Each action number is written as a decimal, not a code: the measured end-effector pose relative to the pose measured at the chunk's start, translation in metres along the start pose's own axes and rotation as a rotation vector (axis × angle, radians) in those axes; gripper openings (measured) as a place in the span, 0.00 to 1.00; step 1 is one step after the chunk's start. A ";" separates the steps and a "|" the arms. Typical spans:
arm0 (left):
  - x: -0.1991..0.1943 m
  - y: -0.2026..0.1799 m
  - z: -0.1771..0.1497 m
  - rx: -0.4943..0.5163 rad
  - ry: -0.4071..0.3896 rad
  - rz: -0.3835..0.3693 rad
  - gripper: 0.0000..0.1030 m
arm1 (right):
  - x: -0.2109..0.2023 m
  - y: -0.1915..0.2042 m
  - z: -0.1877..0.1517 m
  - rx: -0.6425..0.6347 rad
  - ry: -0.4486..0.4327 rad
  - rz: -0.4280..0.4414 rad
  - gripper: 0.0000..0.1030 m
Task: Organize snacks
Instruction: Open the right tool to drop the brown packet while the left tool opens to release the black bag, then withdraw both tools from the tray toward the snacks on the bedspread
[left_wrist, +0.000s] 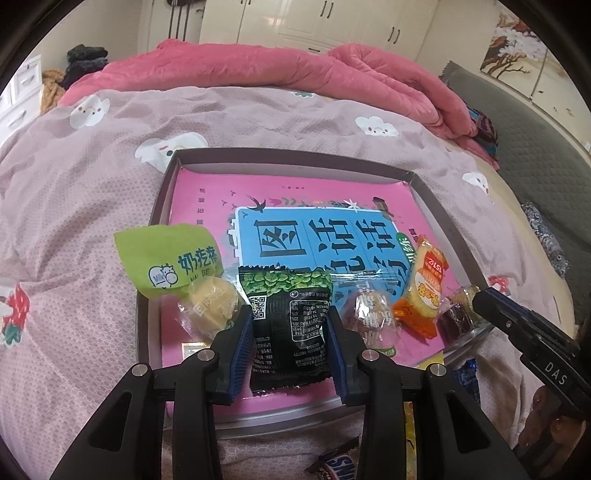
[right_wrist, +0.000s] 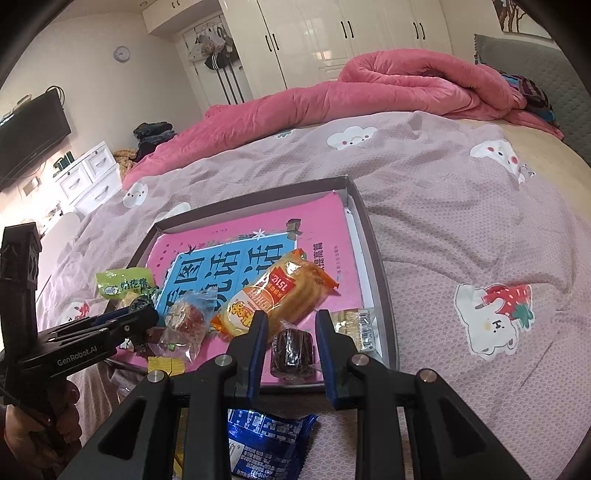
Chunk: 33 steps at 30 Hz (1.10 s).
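A shallow grey tray (left_wrist: 295, 157) lies on the bed with a pink book (left_wrist: 207, 206) as its floor and snacks along its near side. My left gripper (left_wrist: 290, 312) is shut on a black and green packet (left_wrist: 291, 343), a blue pad pressing on each edge. Beside it lie a green milk-snack bag (left_wrist: 170, 258), a yellow wrapped cake (left_wrist: 212, 302), a clear-wrapped sweet (left_wrist: 373, 317) and an orange cracker packet (right_wrist: 277, 295). My right gripper (right_wrist: 291, 314) is shut on a dark round cake (right_wrist: 291, 350) in clear wrap at the tray's near right corner.
A blue packet (right_wrist: 266, 439) and a Snickers bar (left_wrist: 340, 465) lie on the bedsheet in front of the tray. A gold packet (right_wrist: 354, 325) sits in the tray's right corner. A pink quilt (left_wrist: 258, 70) is heaped across the far side of the bed.
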<state>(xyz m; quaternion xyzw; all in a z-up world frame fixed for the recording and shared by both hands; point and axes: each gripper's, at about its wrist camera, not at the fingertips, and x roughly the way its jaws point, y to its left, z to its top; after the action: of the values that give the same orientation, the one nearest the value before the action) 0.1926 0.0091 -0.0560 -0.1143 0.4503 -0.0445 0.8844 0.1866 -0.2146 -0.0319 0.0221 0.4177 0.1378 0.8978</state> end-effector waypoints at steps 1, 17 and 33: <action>0.000 0.000 0.000 -0.001 0.000 0.000 0.38 | 0.000 0.000 0.000 -0.002 -0.001 0.000 0.26; -0.008 -0.003 0.002 -0.002 -0.013 -0.015 0.48 | 0.000 0.002 0.001 -0.005 -0.004 0.004 0.27; -0.022 -0.001 0.003 -0.021 -0.032 -0.042 0.64 | -0.004 0.003 0.002 -0.006 -0.016 0.020 0.34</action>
<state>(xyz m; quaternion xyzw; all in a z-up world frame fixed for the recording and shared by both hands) 0.1820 0.0127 -0.0369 -0.1339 0.4341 -0.0565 0.8891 0.1850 -0.2122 -0.0271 0.0246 0.4099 0.1477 0.8998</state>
